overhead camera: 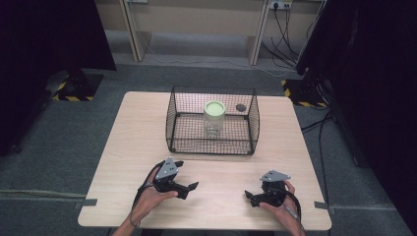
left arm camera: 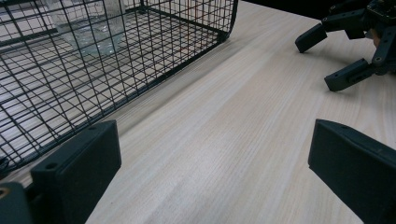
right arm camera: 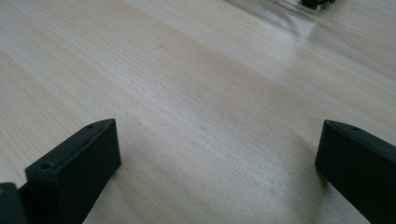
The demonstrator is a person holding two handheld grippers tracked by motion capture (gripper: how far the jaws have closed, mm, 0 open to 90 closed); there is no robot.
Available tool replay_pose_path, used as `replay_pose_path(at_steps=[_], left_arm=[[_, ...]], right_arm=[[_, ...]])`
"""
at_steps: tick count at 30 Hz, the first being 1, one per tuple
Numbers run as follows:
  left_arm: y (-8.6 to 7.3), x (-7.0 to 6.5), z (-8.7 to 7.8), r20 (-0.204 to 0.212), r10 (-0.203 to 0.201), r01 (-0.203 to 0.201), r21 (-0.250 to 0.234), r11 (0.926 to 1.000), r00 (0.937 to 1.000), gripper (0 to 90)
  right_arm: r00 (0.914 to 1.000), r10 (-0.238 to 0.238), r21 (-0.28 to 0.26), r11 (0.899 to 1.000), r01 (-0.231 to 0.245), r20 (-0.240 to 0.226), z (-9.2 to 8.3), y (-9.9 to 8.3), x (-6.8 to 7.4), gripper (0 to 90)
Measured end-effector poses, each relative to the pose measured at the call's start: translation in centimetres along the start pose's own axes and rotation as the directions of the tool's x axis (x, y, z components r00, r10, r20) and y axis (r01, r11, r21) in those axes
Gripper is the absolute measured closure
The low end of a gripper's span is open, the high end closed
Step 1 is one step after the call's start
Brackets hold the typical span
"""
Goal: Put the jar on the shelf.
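Note:
A black wire basket [overhead camera: 212, 147] stands in the middle of the light wooden table [overhead camera: 133, 142]. Inside it is an upright clear glass jar [overhead camera: 214, 120] with a pale green lid. The left gripper view shows the basket's near wall [left arm camera: 140, 70] and the jar's base [left arm camera: 88, 28] behind the mesh. My left gripper [overhead camera: 186, 175] rests in front of the basket's left corner, open and empty, jaws pointing right [left arm camera: 210, 140]. My right gripper [overhead camera: 250, 198] lies near the front right, open and empty, jaws pointing left [right arm camera: 217, 154]. It also appears across the table [left arm camera: 322, 60].
A small dark round thing [overhead camera: 240, 106] lies at the basket's back right; whether inside or behind is unclear. Bare tabletop runs between the two grippers and the basket. Grey carpet, dark stands and cables surround the table.

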State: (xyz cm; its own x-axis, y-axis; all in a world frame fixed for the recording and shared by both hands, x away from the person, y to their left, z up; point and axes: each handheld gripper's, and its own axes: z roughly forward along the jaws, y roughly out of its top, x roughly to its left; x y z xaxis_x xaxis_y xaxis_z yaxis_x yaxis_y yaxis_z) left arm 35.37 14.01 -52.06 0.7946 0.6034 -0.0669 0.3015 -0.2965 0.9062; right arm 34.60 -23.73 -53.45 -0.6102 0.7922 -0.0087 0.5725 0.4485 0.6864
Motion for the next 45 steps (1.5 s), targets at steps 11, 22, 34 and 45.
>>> replay_pose_path(at_steps=[11,22,34,45], left_arm=[[-0.6,-0.6,-0.7,0.001,-0.001,0.001,-0.002,1.0000,1.0000,2.0],[-1.3,-0.7,-1.3,-0.010,-0.006,0.006,0.016,0.9998,0.9999,2.0],[-1.8,-0.7,-2.1,-0.021,-0.021,0.022,0.032,0.9993,0.9996,2.0],[-2.3,-0.9,-2.9,-0.031,-0.022,0.023,0.036,0.9991,0.9993,2.0]], right_arm=[[1.0000,0.000,0.000,1.000,0.000,0.000,0.0,0.0,0.0,0.2],[1.0000,0.000,0.000,1.000,0.000,0.000,0.0,0.0,0.0,0.2],[1.0000,0.000,0.000,1.000,0.000,0.000,0.0,0.0,0.0,0.2],[1.0000,0.000,0.000,1.000,0.000,0.001,0.0,0.0,0.0,0.2]])
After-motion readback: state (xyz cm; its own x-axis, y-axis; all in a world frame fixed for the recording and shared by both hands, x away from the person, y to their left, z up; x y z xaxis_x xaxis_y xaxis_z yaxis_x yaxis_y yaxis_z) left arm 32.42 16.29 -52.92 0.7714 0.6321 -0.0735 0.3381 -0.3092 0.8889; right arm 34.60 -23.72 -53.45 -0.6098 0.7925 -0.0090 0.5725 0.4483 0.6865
